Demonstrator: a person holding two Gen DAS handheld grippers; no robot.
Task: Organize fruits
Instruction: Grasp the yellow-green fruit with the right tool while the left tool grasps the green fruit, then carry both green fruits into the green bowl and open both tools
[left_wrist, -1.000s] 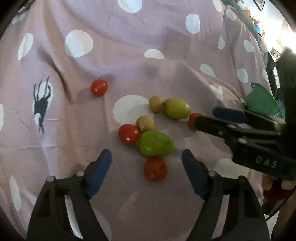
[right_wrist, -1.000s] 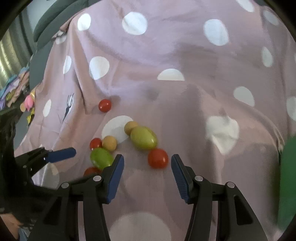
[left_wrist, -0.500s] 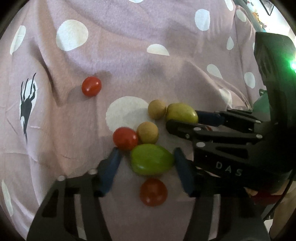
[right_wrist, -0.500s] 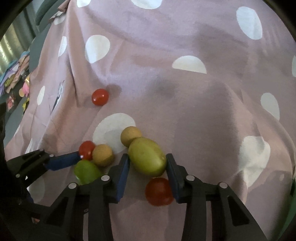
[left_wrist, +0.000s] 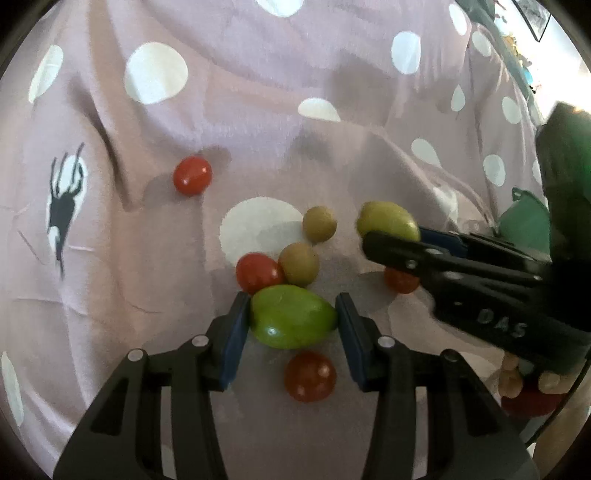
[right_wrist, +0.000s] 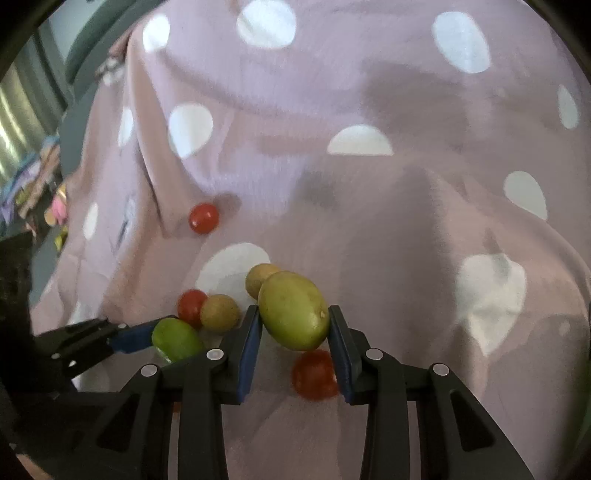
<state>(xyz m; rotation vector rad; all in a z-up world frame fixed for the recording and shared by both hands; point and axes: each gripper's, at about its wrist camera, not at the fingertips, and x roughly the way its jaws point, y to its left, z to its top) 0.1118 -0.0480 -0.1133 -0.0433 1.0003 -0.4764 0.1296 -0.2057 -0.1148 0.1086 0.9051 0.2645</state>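
Observation:
Fruits lie on a pink polka-dot cloth (left_wrist: 258, 110). My left gripper (left_wrist: 291, 325) is shut on a bright green mango (left_wrist: 291, 317), which also shows in the right wrist view (right_wrist: 175, 338). My right gripper (right_wrist: 293, 336) is shut on a yellow-green mango (right_wrist: 293, 310), also seen in the left wrist view (left_wrist: 388, 221). Two small brown fruits (left_wrist: 299, 264) (left_wrist: 319, 224) and red tomatoes (left_wrist: 256, 271) (left_wrist: 310, 374) (left_wrist: 400, 280) lie around them. Another tomato (left_wrist: 192, 180) lies apart at the far left.
A green bowl (left_wrist: 524, 225) sits at the right edge, partly hidden by the right gripper body (left_wrist: 480, 291). A fold in the cloth (right_wrist: 155, 184) rises left of the lone tomato (right_wrist: 203, 218). Clutter shows beyond the cloth's left edge (right_wrist: 37, 177).
Both grippers moved forward from open and closed, the left on the green mango and the right on the yellow-green mango. The yellow-green mango now sits apart from the brown fruit.

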